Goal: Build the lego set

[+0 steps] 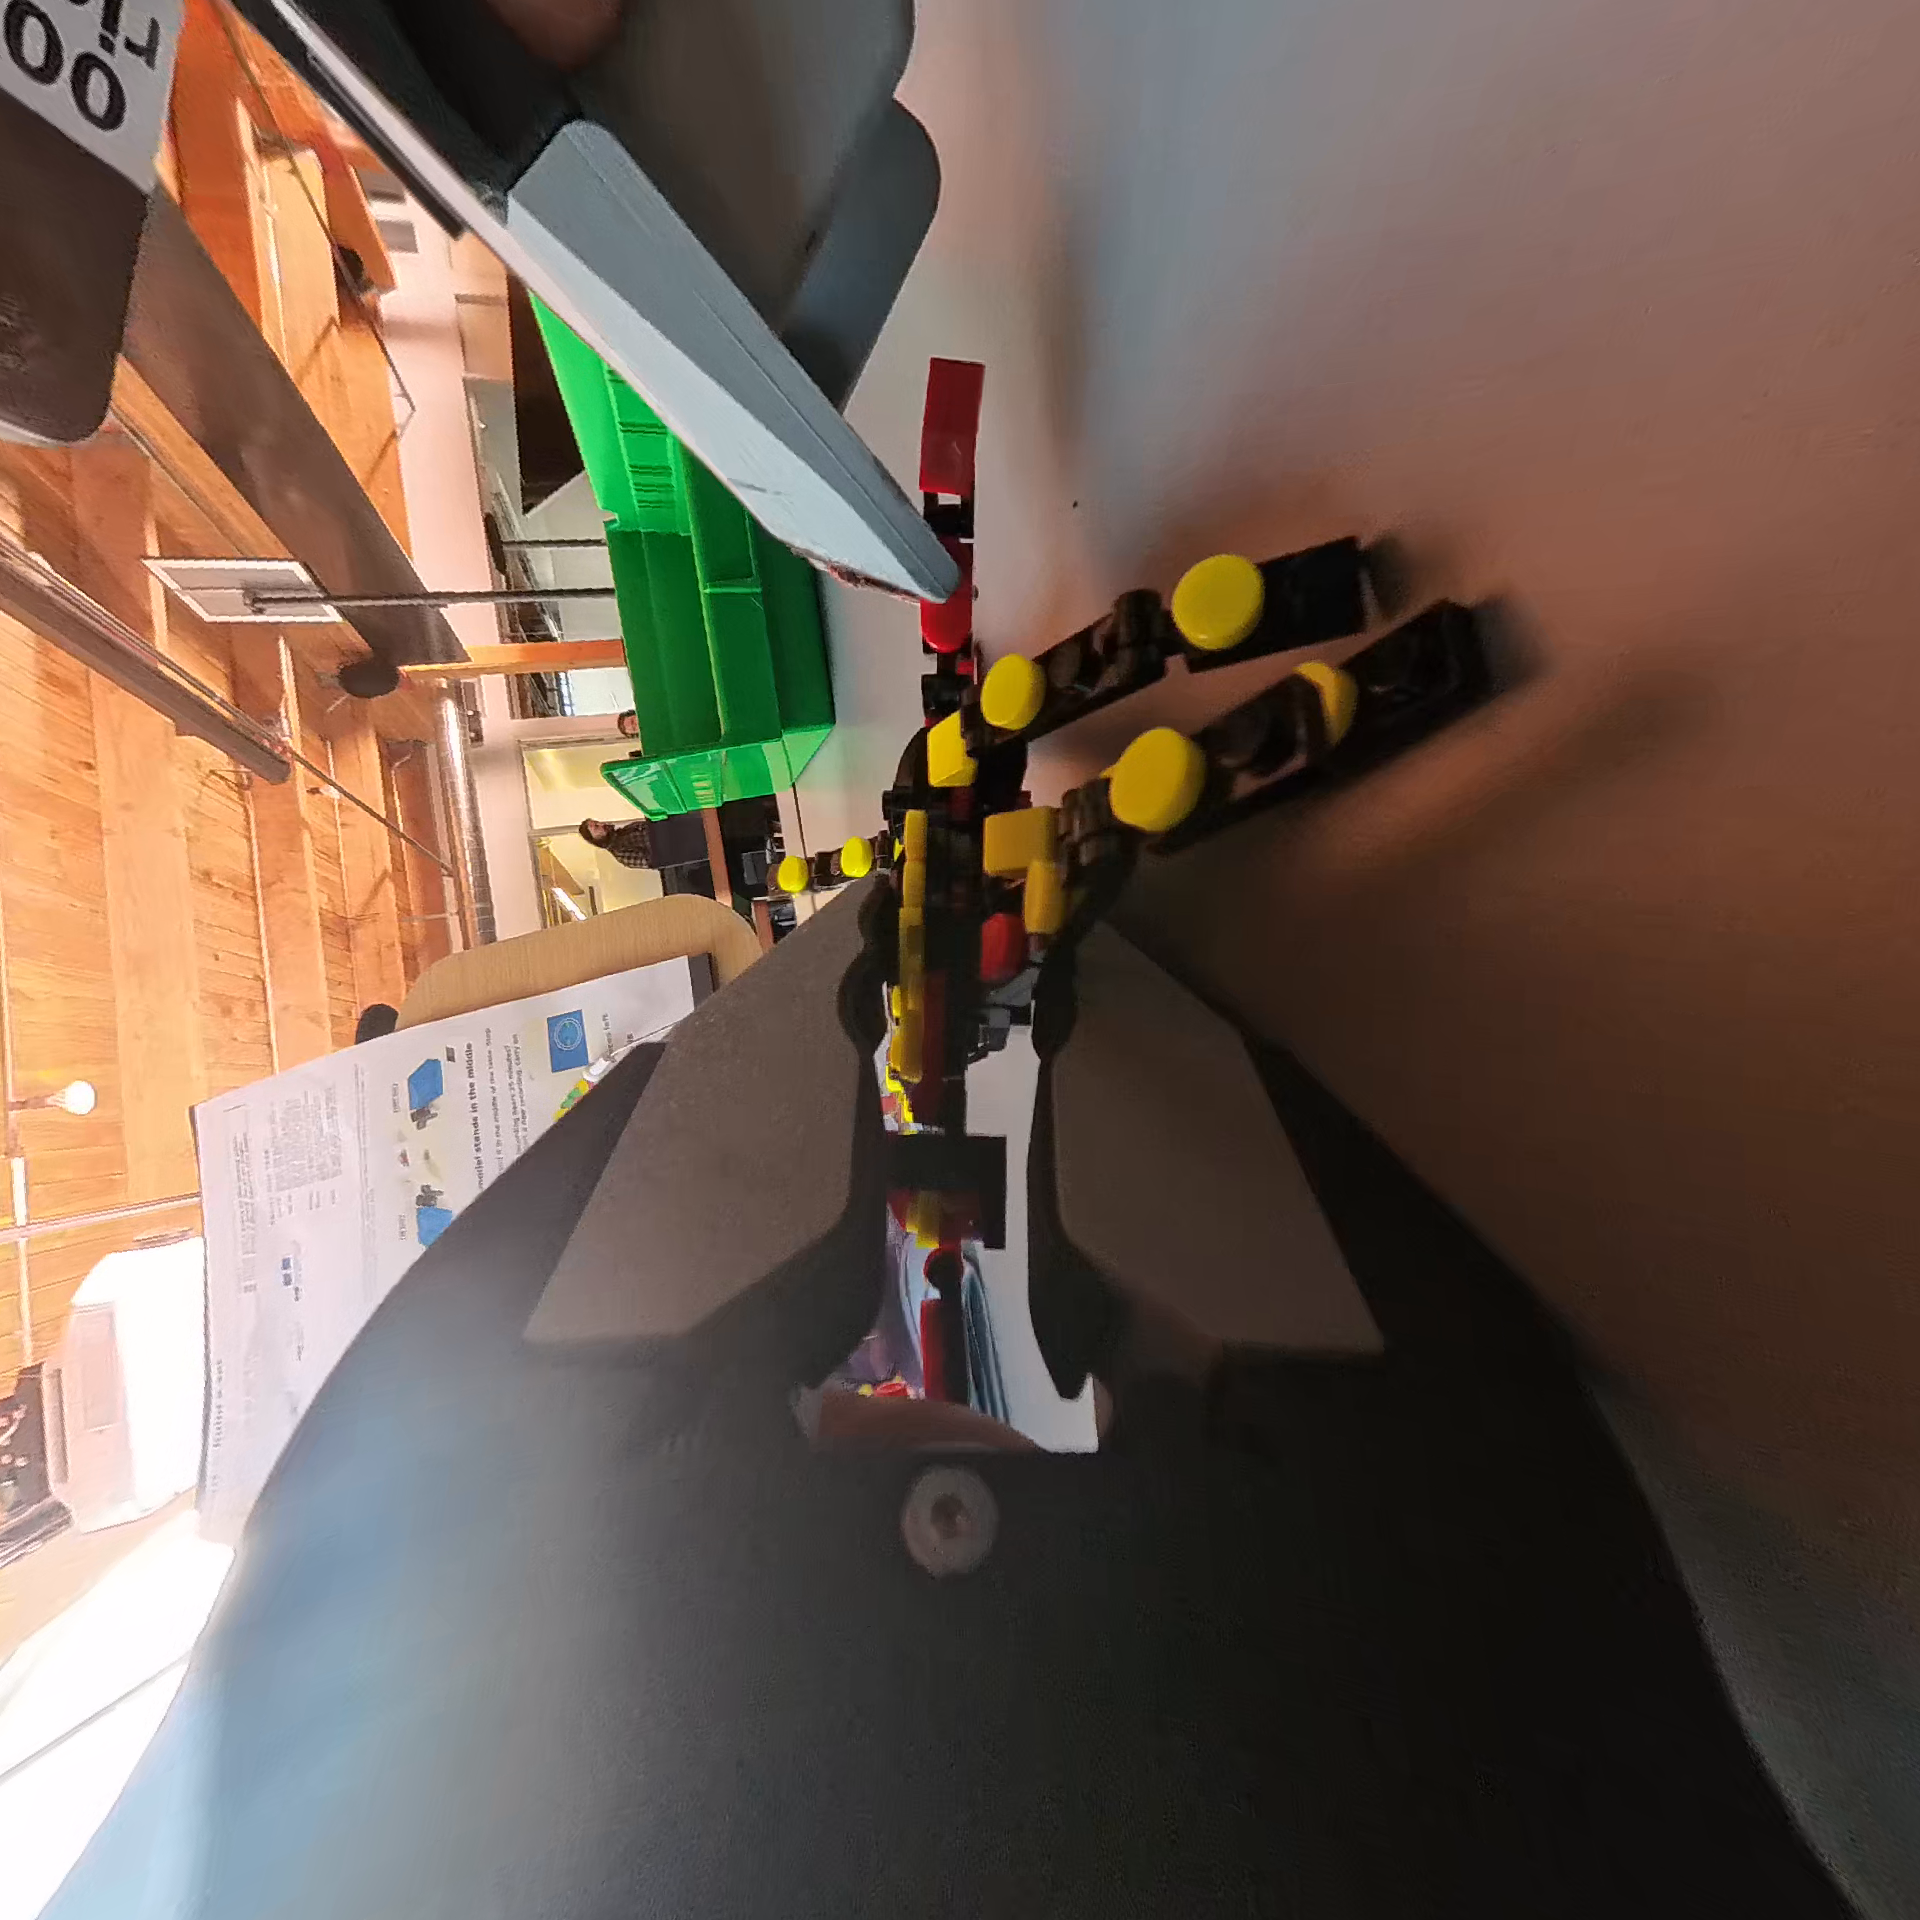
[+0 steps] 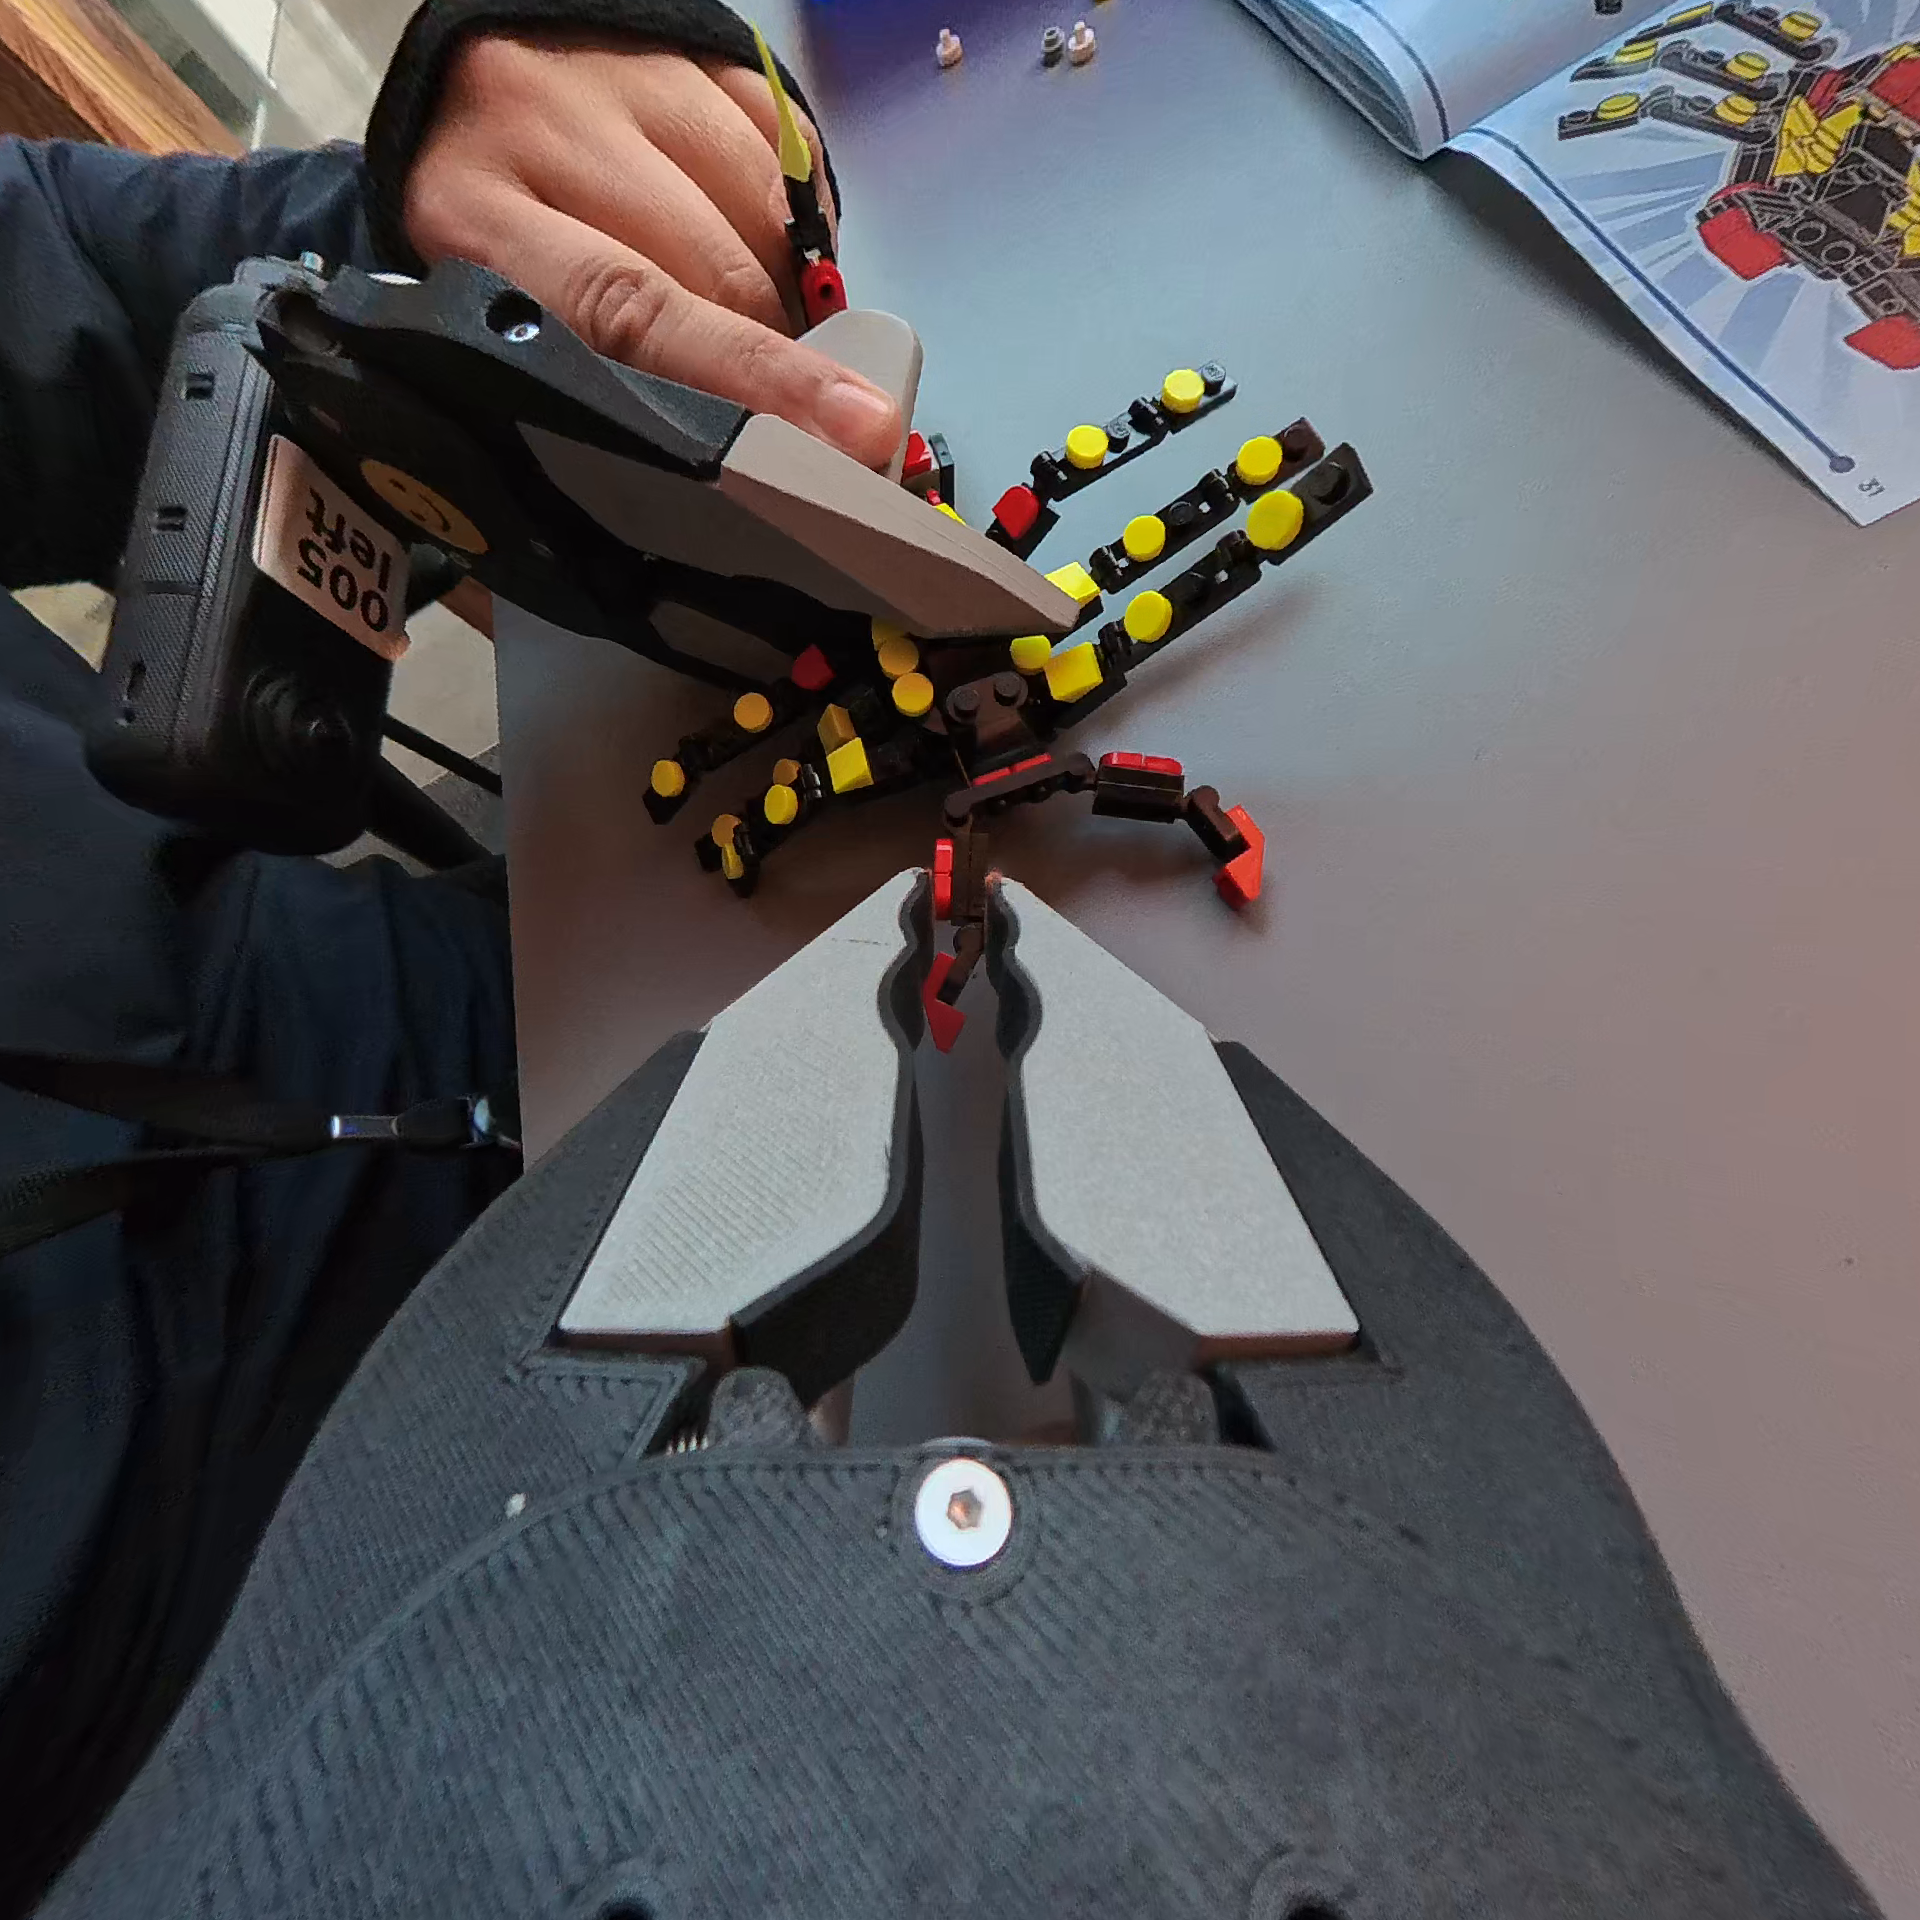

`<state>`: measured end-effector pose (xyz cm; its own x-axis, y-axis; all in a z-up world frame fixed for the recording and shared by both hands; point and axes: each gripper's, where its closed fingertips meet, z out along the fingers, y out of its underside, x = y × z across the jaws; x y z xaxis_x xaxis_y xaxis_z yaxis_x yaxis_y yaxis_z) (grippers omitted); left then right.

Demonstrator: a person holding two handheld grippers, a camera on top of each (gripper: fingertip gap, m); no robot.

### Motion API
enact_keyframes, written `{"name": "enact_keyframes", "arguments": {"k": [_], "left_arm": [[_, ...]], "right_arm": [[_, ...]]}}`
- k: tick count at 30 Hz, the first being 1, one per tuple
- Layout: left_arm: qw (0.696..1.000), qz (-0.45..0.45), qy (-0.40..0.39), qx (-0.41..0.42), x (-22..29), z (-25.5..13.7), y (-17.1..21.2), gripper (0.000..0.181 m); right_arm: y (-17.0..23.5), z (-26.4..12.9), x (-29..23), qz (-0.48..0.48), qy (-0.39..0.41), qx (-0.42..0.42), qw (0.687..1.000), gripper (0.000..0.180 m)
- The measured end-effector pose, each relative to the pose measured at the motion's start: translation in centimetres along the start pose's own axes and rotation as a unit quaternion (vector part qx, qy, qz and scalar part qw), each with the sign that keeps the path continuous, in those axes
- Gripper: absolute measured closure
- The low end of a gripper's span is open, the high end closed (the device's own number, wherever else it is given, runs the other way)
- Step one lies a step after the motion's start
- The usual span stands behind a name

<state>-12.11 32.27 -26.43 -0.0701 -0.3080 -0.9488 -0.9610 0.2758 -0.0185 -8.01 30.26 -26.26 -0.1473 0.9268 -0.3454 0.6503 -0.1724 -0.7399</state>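
The lego model (image 2: 977, 717) is a black creature with yellow round studs on its legs and red claws, lying on the grey table (image 2: 1558, 935). My right gripper (image 2: 961, 888) is shut on its near black-and-red claw arm (image 2: 961, 862). The other claw arm (image 2: 1174, 800) lies free to the right. My left gripper (image 1: 966, 935) is shut on the model's body (image 1: 997, 831). One of its fingers (image 2: 883, 520) covers the body from above-left in the right wrist view. A finger of the right gripper (image 1: 707, 353) reaches the red claw arm (image 1: 951, 436) in the left wrist view.
An open instruction booklet (image 2: 1714, 208) lies at the table's far right. A few small loose pieces (image 2: 1065, 42) lie at the far edge. A person's hand (image 2: 623, 239) holds the left gripper. A green bin (image 1: 717, 623) and a printed sheet (image 1: 416, 1143) show beyond the model.
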Motion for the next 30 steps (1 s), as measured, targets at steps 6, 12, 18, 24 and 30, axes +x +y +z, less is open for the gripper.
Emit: {"name": "enact_keyframes", "arguments": {"k": [6,12,18,24,30], "left_arm": [[1.0,0.016,-0.007,-0.008,-0.1,0.0,0.2,0.159],[1.0,0.009,-0.007,-0.018,-0.1,0.0,0.3,0.159],[1.0,0.012,-0.007,-0.014,-0.1,0.2,-0.1,0.161],[1.0,0.01,-0.007,-0.007,-0.1,0.1,0.3,0.16],[1.0,0.014,-0.008,0.012,0.0,-0.2,-0.4,0.16]], "right_arm": [[-0.1,0.1,0.2,0.003,0.006,-0.004,1.0,0.174],[-0.4,0.3,0.4,0.012,0.016,0.004,1.0,0.175],[-1.9,1.1,-2.0,0.022,-0.056,0.032,0.998,0.174],[-1.2,0.8,-1.9,0.01,-0.058,0.016,0.998,0.174],[0.0,0.1,-0.3,-0.02,-0.001,-0.011,1.0,0.174]]}}
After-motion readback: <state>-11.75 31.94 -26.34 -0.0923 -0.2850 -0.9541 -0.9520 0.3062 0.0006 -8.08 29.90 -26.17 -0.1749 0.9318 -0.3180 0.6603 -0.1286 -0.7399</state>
